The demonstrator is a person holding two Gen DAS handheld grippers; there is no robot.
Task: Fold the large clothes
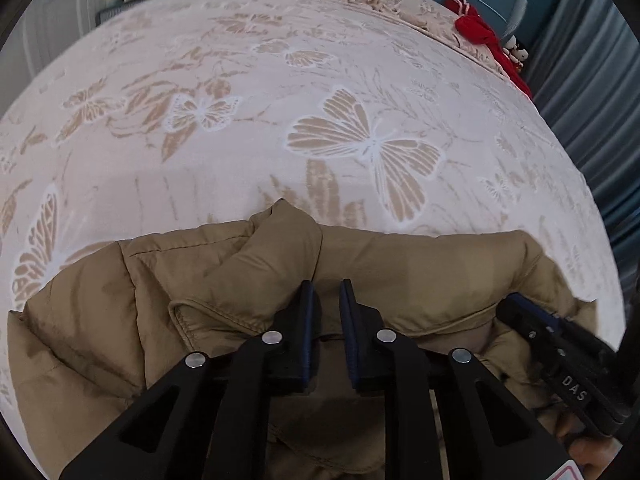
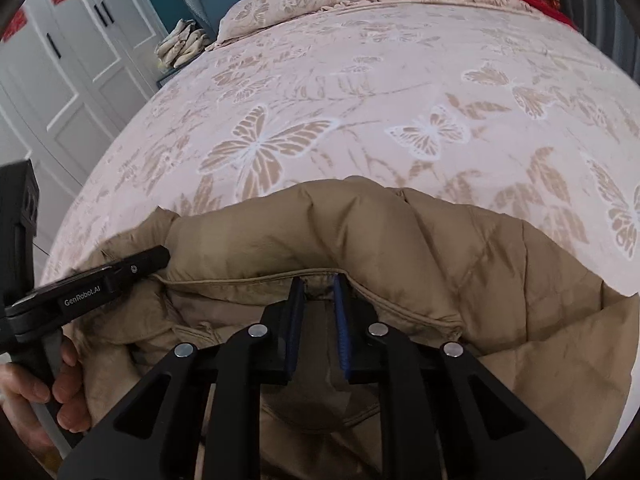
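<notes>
**Jacket bunched at the near edge of the bed**

Jacket (image 1: 400, 264) in tan, padded fabric lies crumpled on the butterfly-print bedspread (image 1: 280, 120), close under both of your tools. Your left gripper (image 1: 326, 292) points down at it with the jaws nearly together, a narrow gap between the blue pads; fabric lies in that gap, but you cannot tell whether the pads pinch it. Your right gripper (image 2: 318, 284) is likewise almost closed, its tips at a stitched hem of the jacket, and whether it has hold of the hem is unclear. Your left hand (image 2: 48, 392) wraps its tool's handle. A red garment (image 1: 480, 32) lies by the pillows (image 2: 296, 4).
</notes>
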